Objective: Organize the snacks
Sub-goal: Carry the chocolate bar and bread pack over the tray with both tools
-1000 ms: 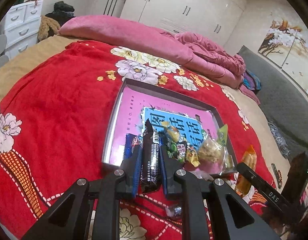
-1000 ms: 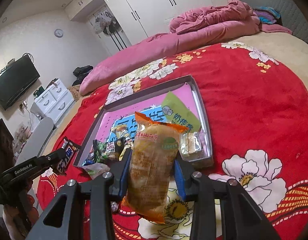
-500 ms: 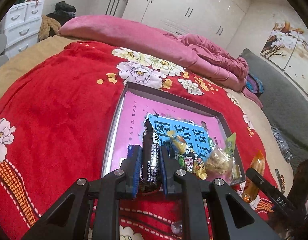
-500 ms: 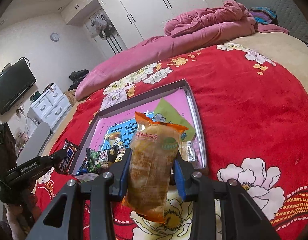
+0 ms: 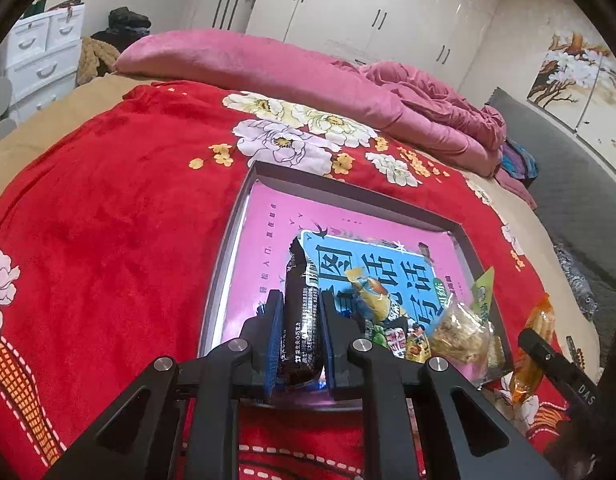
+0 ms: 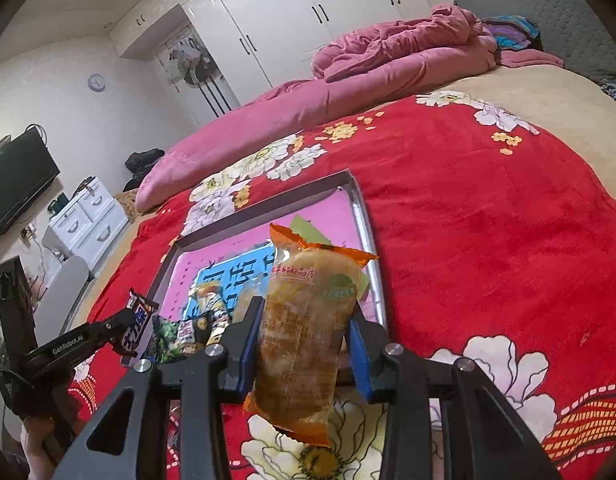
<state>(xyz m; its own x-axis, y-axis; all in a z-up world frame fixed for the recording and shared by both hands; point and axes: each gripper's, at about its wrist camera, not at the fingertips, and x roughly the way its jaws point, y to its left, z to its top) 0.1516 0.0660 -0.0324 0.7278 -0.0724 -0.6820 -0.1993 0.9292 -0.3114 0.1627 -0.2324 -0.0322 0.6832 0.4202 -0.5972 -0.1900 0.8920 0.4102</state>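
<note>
Over the tray's [image 5: 231,236] near edge, the left gripper [image 5: 301,312] clamps a dark chocolate bar [image 5: 301,312]; the right gripper [image 6: 303,332] clamps an orange snack pack [image 6: 308,320]. Placing looks next: lower each onto bare tray floor and release.

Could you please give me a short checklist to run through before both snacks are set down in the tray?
1. Left tongs clamped on the black chocolate bar: ok.
2. Right tongs clamped on the orange bread packet: ok.
3. Chocolate bar over the tray, near its front left part: ok.
4. Free pink floor in the tray beyond the bar: ok.
5. Bread packet clear of the snack pile at the tray's front: cannot tell, since the packet hides what is behind it.
6. The two tongs apart from each other: ok.
</note>
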